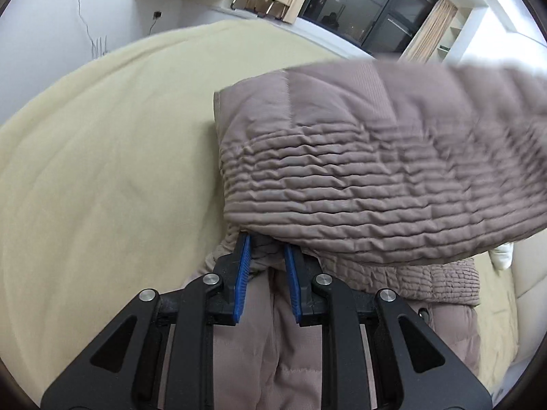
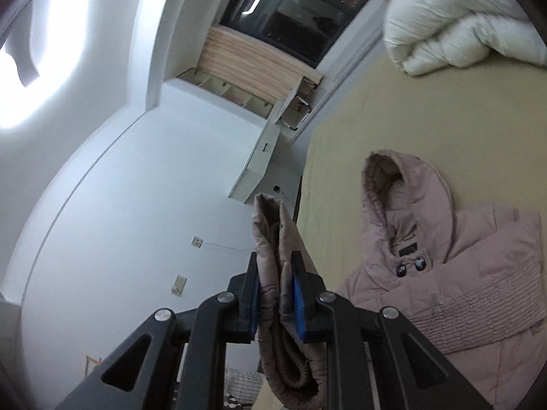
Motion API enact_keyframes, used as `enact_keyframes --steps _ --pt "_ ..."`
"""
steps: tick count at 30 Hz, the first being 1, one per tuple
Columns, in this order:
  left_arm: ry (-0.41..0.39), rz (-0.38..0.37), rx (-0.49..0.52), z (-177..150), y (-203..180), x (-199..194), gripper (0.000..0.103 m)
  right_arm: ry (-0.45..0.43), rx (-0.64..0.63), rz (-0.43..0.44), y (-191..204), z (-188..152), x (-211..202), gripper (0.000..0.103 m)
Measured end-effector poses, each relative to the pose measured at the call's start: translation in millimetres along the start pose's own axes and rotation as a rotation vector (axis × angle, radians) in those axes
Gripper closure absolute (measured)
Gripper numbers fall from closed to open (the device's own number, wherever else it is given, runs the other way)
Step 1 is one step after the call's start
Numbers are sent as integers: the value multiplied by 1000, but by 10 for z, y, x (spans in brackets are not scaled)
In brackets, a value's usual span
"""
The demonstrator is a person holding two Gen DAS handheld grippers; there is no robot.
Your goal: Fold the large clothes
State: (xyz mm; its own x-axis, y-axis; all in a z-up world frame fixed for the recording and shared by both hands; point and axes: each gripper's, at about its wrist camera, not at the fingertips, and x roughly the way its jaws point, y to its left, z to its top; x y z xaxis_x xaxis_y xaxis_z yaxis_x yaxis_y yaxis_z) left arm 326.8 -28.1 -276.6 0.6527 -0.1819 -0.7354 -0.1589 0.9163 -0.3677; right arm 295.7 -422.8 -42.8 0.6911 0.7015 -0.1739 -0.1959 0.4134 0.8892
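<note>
Blue-padded black fingers of the left gripper (image 1: 266,256) sit right up front, pinched on a fold of the dusty-pink quilted puffer coat (image 1: 376,177) where its dark lining shows, and the pads are pressing cloth, no gap to spare. Above that grip a ribbed, stitched panel of the coat hangs in the air, blurred toward the picture's right edge, while more of the coat lies beneath on the pale yellow bed sheet (image 1: 102,157).

Over to the right gripper (image 2: 275,288), and it is clamped too, on a sleeve cuff (image 2: 273,239) with a brown knitted inner band (the cuff stands up between the blue pads, doubled over). This gripper is raised clear of the sheet, with the white wall behind it.

Beside that cuff, the coat's body lies on the sheet, its fur-trimmed hood (image 2: 393,184) flat and pointing away from the buttons, two dark buttons (image 2: 410,266) at the collar. Beyond the hood, at the sheet's far end, sits a white bunched duvet (image 2: 461,20).
</note>
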Motion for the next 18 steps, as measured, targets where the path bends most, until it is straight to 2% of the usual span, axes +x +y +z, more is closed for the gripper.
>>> enact_keyframes --steps 3,5,7,9,12,14,18 --pt "-17 -115 -22 -90 -50 -150 84 -11 80 -13 -318 -32 -5 84" --pt "-40 -129 43 -242 -198 -266 84 -3 69 -6 -300 -31 44 84" --pt "-57 -117 107 -344 -368 -259 84 0 44 18 -159 -15 68 84" --pt "-44 -83 146 -312 -508 -115 84 2 14 47 37 4 57 84" --pt "-38 -55 110 -192 -534 58 84 1 -33 88 341 -5 -28 85" --pt "-58 -66 71 -105 -498 74 84 -4 -56 107 477 -15 -82 85" --pt "-104 -32 101 -45 -473 57 84 -27 -66 93 478 -29 -113 85"
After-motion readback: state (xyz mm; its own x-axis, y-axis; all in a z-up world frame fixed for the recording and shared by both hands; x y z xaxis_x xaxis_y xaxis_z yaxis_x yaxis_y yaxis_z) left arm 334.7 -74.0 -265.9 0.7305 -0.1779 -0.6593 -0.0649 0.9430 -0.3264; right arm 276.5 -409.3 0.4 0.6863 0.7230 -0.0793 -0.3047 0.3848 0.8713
